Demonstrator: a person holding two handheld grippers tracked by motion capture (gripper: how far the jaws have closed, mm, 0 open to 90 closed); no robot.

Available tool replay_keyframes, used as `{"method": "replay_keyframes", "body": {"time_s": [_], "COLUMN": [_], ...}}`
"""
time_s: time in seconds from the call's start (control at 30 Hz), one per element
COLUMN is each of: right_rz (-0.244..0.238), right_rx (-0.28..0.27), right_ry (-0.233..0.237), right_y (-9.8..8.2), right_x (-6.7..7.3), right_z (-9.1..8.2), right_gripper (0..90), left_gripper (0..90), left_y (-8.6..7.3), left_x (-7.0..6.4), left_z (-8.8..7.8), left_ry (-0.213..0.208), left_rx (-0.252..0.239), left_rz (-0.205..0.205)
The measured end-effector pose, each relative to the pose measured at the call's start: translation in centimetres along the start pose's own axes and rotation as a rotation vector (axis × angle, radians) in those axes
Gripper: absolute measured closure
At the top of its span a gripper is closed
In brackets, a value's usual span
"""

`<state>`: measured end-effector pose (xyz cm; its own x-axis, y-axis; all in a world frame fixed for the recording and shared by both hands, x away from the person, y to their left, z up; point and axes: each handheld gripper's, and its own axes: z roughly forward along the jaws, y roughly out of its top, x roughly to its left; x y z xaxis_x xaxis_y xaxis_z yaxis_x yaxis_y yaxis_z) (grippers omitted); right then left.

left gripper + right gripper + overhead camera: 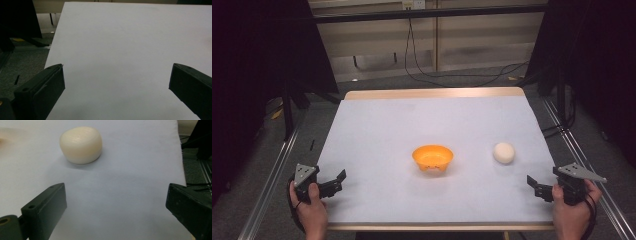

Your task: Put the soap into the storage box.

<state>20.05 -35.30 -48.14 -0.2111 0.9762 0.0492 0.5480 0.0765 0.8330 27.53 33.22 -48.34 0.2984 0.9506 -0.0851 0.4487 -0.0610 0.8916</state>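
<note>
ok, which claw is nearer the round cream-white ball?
Right. The right claw sits just below-right of the round cream-white ball, jaws open. The left claw is far across the table, beyond the orange plastic bowl.

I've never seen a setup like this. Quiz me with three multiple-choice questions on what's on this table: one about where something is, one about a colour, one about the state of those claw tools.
1. Where does the white ball lie?
A. inside the bowl
B. on the table, right of the bowl
C. between the left jaws

2. What colour is the bowl?
A. orange
B. blue
C. black

3. How is the right gripper?
A. shut on the ball
B. shut, holding nothing
C. open, holding nothing

Answers:
1 B, it sits on the white table apart from the bowl.
2 A, the high view shows orange.
3 C, its jaws stand wide with the ball beyond them.
</note>
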Motion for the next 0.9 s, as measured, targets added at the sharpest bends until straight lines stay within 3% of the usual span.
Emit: {"method": "replay_keyframes", "body": {"time_s": [0.13, 0.27, 0.9], "right_rz": [-0.022, -0.039, -0.091], "right_rx": [0.058, 0.151, 0.290], "right_ry": [0.013, 0.024, 0.045], "right_y": [0.6, 1.6, 4.7], "right_x": [0.2, 0.5, 1.4], "right_z": [0.4, 1.2, 3.4], "right_gripper": [2.3, 0.7, 0.2], "left_gripper": [0.0, 0.0, 0.0], "left_y": [0.0, 0.0, 0.0], "left_x": [0.0, 0.0, 0.0], "left_z": [0.0, 0.0, 0.0], "left_ry": [0.000, -0.004, -0.007], "left_rx": [0.000, 0.000, -0.003], "left_rz": [-0.003, -0.003, -0.008]}}
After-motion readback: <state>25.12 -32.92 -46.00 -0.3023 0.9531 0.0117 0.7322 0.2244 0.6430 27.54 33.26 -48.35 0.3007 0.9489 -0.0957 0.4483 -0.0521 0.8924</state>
